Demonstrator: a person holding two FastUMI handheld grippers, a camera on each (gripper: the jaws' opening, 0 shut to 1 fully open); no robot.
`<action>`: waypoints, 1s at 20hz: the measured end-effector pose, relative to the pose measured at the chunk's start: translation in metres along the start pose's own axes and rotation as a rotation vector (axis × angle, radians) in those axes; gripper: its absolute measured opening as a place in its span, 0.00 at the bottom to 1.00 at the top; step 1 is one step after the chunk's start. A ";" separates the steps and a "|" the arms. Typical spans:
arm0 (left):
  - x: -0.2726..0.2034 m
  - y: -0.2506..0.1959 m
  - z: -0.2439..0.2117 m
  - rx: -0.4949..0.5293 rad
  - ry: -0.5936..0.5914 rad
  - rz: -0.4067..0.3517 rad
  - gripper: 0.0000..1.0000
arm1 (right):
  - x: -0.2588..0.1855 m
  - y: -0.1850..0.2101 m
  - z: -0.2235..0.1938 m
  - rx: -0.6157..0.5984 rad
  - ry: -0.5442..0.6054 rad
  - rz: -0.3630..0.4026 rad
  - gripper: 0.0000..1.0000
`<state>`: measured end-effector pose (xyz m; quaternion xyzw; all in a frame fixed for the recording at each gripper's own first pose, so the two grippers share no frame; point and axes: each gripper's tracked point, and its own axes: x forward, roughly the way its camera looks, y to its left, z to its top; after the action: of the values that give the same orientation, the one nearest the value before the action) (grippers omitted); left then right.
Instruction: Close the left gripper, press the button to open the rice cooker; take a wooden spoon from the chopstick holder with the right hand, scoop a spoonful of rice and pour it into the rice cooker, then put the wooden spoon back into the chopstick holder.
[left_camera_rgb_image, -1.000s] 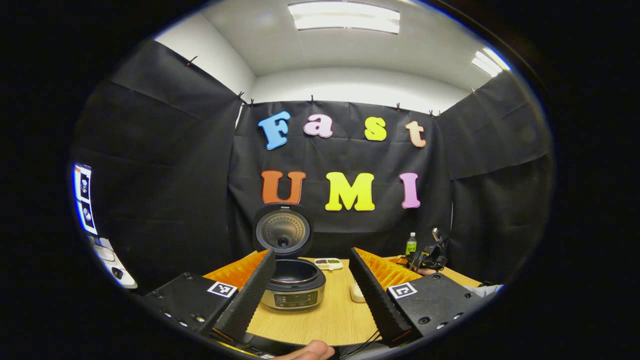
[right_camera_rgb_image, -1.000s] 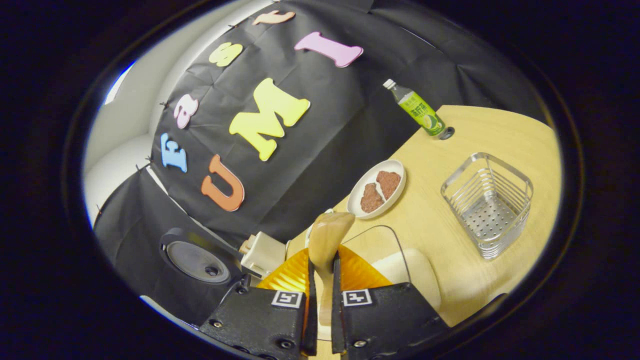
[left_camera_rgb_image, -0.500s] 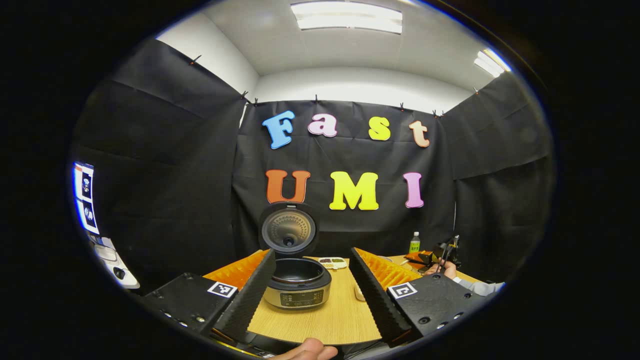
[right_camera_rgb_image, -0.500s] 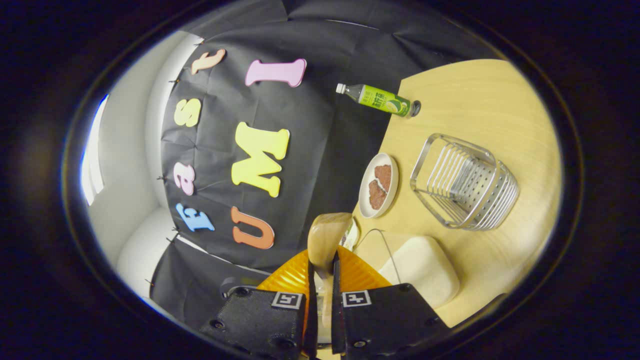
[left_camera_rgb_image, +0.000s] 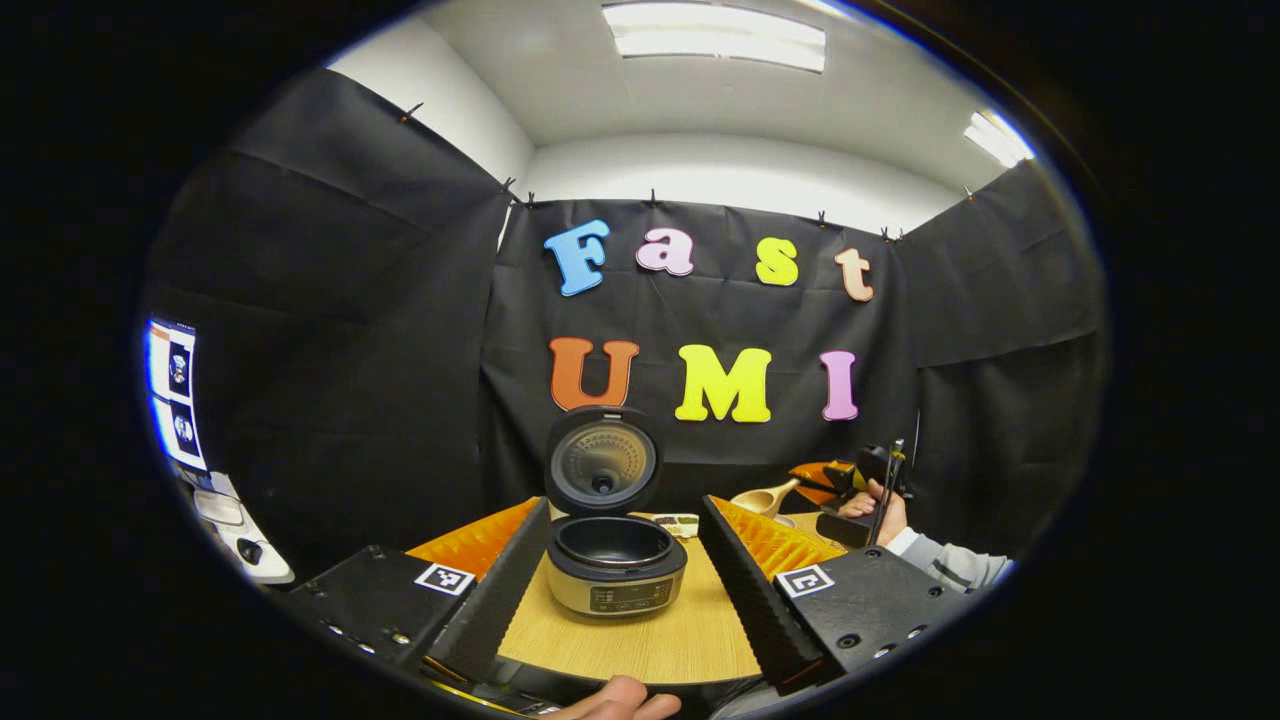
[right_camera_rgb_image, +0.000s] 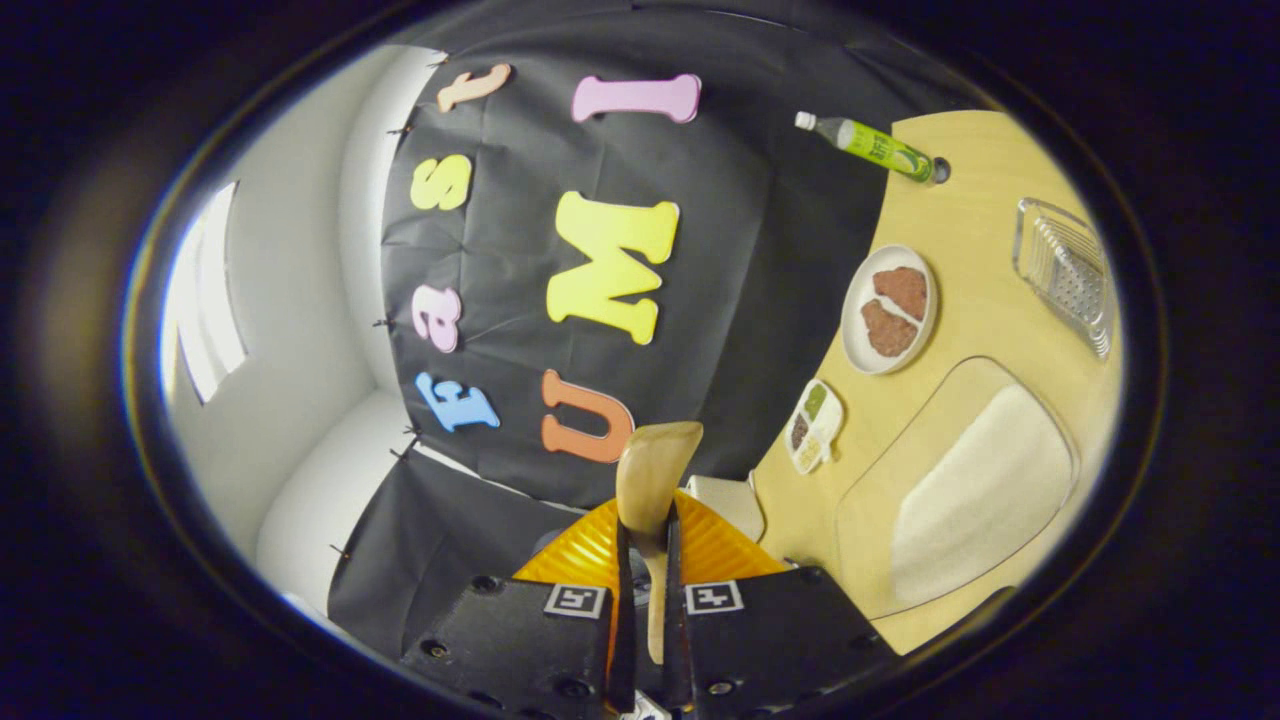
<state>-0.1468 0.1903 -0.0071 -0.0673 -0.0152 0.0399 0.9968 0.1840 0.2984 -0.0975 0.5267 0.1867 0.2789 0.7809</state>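
Note:
The rice cooker (left_camera_rgb_image: 615, 572) stands on the wooden table (left_camera_rgb_image: 680, 640) with its round lid (left_camera_rgb_image: 603, 462) raised. My left gripper (left_camera_rgb_image: 622, 510) hangs open in front of it, and the pot shows between its spread fingers. To the right, a hand (left_camera_rgb_image: 868, 503) holds my right gripper (left_camera_rgb_image: 845, 482), with the wooden spoon (left_camera_rgb_image: 765, 497) pointing toward the cooker. In the right gripper view, which is rolled sideways, the right gripper (right_camera_rgb_image: 646, 545) is shut on the spoon (right_camera_rgb_image: 655, 470). Whether the spoon carries rice I cannot tell. The clear rice box (right_camera_rgb_image: 975, 500) lies to its right, and the metal chopstick holder (right_camera_rgb_image: 1070, 268) stands beyond.
A white plate (right_camera_rgb_image: 890, 310) with brown food, a small divided dish (right_camera_rgb_image: 815, 425) and a green bottle (right_camera_rgb_image: 870, 148) sit along the table's back by the black wall. A grey sleeve (left_camera_rgb_image: 940, 562) reaches in at the right. A thumb (left_camera_rgb_image: 615, 703) shows at the left gripper view's bottom.
The right gripper has rolled further and carried the spoon up and toward the cooker; the chopstick holder slid to its view's edge. The left gripper drifted slightly, staying open.

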 end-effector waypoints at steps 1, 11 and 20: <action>-0.002 0.005 0.000 0.003 0.004 0.004 0.94 | 0.009 0.009 -0.011 -0.019 0.010 -0.002 0.15; -0.007 0.047 -0.010 -0.012 0.029 0.056 0.94 | 0.094 0.063 -0.123 -0.490 0.125 -0.099 0.13; -0.012 0.053 -0.005 -0.014 0.019 0.050 0.94 | 0.112 0.079 -0.191 -0.895 0.169 -0.133 0.09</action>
<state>-0.1631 0.2412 -0.0197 -0.0752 -0.0041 0.0641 0.9951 0.1394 0.5295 -0.0955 0.0999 0.1445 0.3234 0.9298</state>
